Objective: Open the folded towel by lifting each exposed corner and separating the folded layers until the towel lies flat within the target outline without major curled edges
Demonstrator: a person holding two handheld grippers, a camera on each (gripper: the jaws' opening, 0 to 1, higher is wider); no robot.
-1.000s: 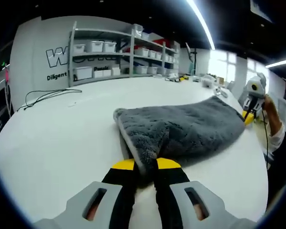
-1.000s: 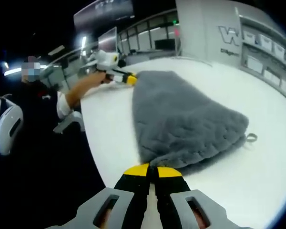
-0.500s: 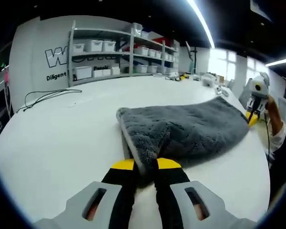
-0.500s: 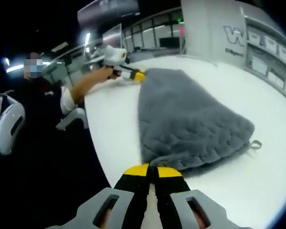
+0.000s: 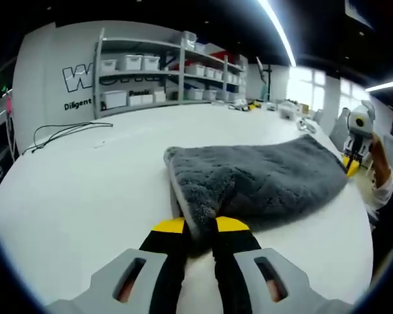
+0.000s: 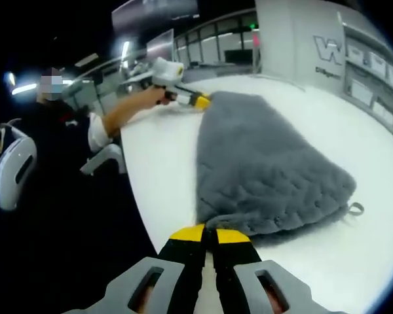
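Left tongs (image 5: 200, 226): at the bottom of the left gripper view, yellow-tipped jaws pinched together on the near corner of the towel.
Right tongs (image 6: 208, 233): at the bottom of the right gripper view, jaws closed on the opposite corner, at the desk's edge; in the left gripper view they (image 5: 350, 167) show far right, at the towel's far corner.
Towel (image 5: 259, 180): grey, fluffy, lying on the white desk (image 5: 85, 190), stretched between the two pairs of tongs; the near edge in the left gripper view shows two layers, one on the other.
Loop (image 6: 355, 209): a small hanging tab sticks out of the towel's right side in the right gripper view, flat on the desk.
Person: a hand (image 6: 149, 98) with a white sleeve (image 6: 99, 134) holds the left tongs (image 6: 198, 101) at the towel's far tip in the right gripper view.
Cable (image 5: 62, 133): a thin black wire lies on the desk, well apart from the towel, to the left.
Clutter (image 5: 281, 110): small items sit at the far end of the desk, too small to tell.
Shelves (image 5: 164, 75): a metal rack with white bins stands behind the desk, beside a white wall with lettering.
Chair (image 6: 13, 167): a white seat back stands off the desk's edge.
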